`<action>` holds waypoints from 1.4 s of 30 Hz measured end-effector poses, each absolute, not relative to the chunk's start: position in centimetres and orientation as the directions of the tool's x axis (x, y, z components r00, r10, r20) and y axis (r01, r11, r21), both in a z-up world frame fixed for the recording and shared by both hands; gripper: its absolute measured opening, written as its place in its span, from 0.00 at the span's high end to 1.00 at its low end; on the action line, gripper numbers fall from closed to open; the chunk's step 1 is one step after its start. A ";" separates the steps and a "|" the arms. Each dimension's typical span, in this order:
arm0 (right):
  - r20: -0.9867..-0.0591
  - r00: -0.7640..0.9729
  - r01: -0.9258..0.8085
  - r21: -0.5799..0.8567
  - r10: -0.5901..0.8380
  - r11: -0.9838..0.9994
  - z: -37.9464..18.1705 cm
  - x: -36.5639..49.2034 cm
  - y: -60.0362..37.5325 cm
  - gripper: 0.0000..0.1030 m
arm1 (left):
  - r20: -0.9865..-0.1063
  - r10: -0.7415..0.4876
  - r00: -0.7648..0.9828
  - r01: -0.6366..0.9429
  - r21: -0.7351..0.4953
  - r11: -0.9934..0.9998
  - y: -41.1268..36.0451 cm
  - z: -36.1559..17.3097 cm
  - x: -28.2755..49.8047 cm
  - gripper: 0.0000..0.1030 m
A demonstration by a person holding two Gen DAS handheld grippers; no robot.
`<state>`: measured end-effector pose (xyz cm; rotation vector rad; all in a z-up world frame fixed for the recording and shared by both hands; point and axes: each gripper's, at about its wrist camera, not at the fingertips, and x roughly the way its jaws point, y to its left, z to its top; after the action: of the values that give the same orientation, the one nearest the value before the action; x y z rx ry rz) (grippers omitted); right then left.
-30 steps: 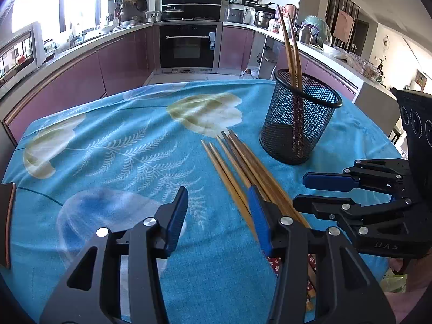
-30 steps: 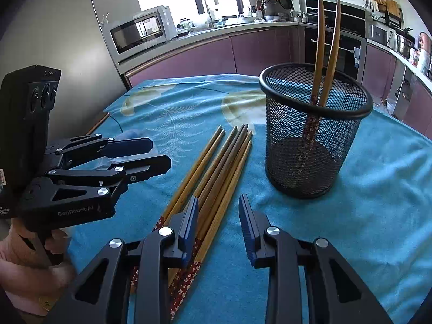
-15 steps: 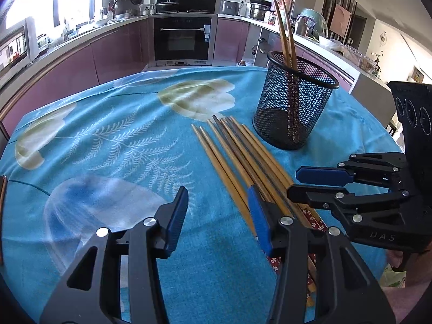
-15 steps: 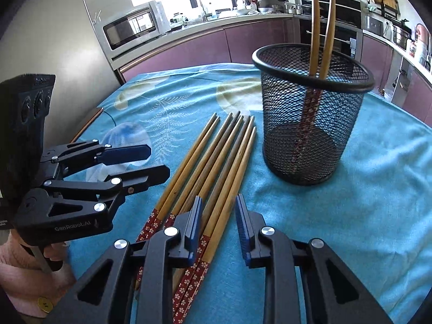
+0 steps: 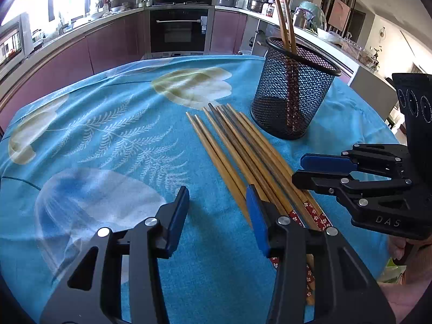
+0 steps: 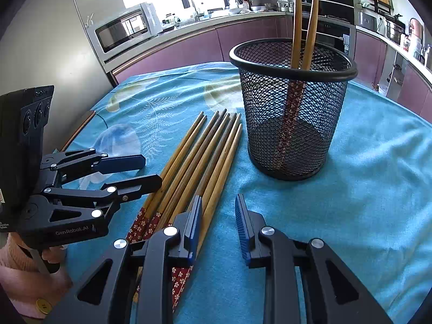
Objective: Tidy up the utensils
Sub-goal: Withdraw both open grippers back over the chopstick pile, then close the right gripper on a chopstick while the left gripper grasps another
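Several wooden chopsticks [image 5: 243,151] with red patterned ends lie side by side on the blue tablecloth; they also show in the right wrist view [image 6: 199,162]. A black mesh cup [image 5: 293,94] stands upright beyond them with two chopsticks [image 6: 303,21] inside; the cup shows in the right wrist view [image 6: 291,108]. My left gripper [image 5: 216,216] is open and empty, low over the cloth, its right finger over the chopsticks' near ends. My right gripper [image 6: 218,224] is open and empty, its left finger over the bundle's right edge. Each gripper shows in the other's view: the right one [image 5: 313,170], the left one [image 6: 145,172].
The blue leaf-print tablecloth [image 5: 108,135] covers a round table whose edge falls off close on all sides. Kitchen counters, an oven [image 5: 179,29] and a microwave [image 6: 124,29] stand behind the table.
Both grippers moved forward and lower toward the chopsticks and the cup. The right gripper's fingers narrowed slightly. The chopsticks and cup stayed in place.
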<state>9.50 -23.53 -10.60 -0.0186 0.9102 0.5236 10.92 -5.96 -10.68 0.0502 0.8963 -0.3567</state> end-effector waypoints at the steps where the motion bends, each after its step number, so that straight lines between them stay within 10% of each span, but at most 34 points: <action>1: -0.757 0.498 -0.440 0.200 0.423 0.875 -10.6 9.6 -23.5 0.77 | -0.774 -0.279 0.569 0.323 -0.102 0.941 -6.0 -10.7 10.9 0.58; 42: -0.774 0.502 -0.413 0.179 0.387 0.893 -10.8 10.9 -23.1 0.94 | -0.812 -0.203 0.546 0.230 -0.088 0.969 -5.9 -11.0 14.3 0.91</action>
<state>10.88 -23.12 -10.83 -0.0310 0.9269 0.4835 14.32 -5.88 -11.01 0.0299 0.9590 -0.2564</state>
